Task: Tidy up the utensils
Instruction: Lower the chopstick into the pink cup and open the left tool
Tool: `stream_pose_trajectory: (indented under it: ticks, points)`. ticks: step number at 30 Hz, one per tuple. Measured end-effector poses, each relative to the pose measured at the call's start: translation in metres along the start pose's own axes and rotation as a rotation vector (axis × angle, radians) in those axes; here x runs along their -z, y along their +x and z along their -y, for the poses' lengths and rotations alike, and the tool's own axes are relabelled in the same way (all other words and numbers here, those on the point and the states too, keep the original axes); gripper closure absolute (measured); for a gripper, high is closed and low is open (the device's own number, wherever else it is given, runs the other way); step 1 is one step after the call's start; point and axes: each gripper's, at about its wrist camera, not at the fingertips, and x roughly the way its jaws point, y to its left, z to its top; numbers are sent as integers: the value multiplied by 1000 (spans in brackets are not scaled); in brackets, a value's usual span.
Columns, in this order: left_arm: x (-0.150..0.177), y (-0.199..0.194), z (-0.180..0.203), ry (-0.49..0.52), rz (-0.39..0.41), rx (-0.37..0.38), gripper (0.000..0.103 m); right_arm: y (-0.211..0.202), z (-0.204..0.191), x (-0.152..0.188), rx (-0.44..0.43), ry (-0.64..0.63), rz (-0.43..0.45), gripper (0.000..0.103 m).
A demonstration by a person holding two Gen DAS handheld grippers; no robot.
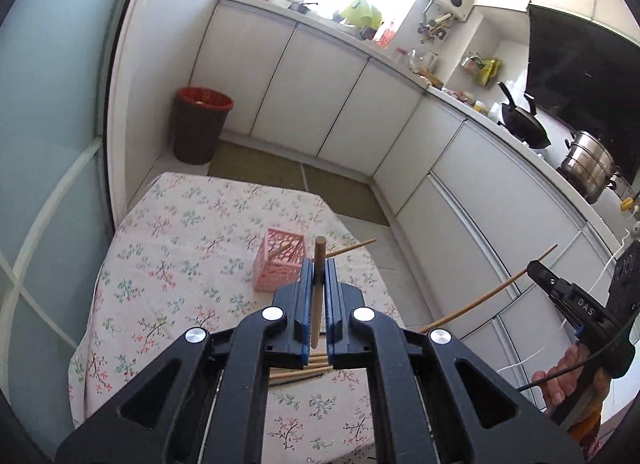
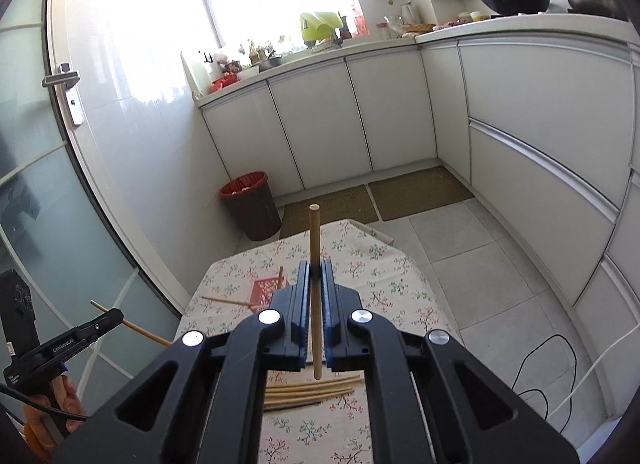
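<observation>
White kitchen cabinets (image 2: 352, 116) lined the room behind a small desk (image 1: 192, 232) draped in a floral cloth. One pink lattice basket (image 1: 282, 264) stood on the desk, with one chopstick leaning inside it and a second (image 1: 352, 247) angled out past its right side. A loose pile of chopsticks (image 2: 312, 390), about five though their overlap made the count uncertain, lay flat near the desk's near edge, long axes running left to right.

Left claw (image 1: 319, 304) was clamped shut on one chopstick (image 1: 318, 288), which crossed the pads nearly upright, its thick end above the fingers. Right claw (image 2: 317, 304) was likewise closed on one chopstick (image 2: 315, 248), standing close to vertical, most of its length rising above the pads and its lower tip hanging over the pile. Both held sticks were lifted clear of the desk.

One dark wastebin (image 2: 252, 204) with a red liner stood on the floor by the glass door.
</observation>
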Motion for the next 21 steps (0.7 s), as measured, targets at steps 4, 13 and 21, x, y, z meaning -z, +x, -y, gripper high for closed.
stream_pose_trajectory:
  ticks: [4,13,21]
  points:
    - [-25,-1,25,62,42,16,98,3,0,-33,2,13,49,98]
    - [-70,46,50,111,88,-4,98,41,-15,-102,-34,15,131,98]
    - [-96,104,38,100,116,-78,99,104,-46,-107,-78,-17,107,98]
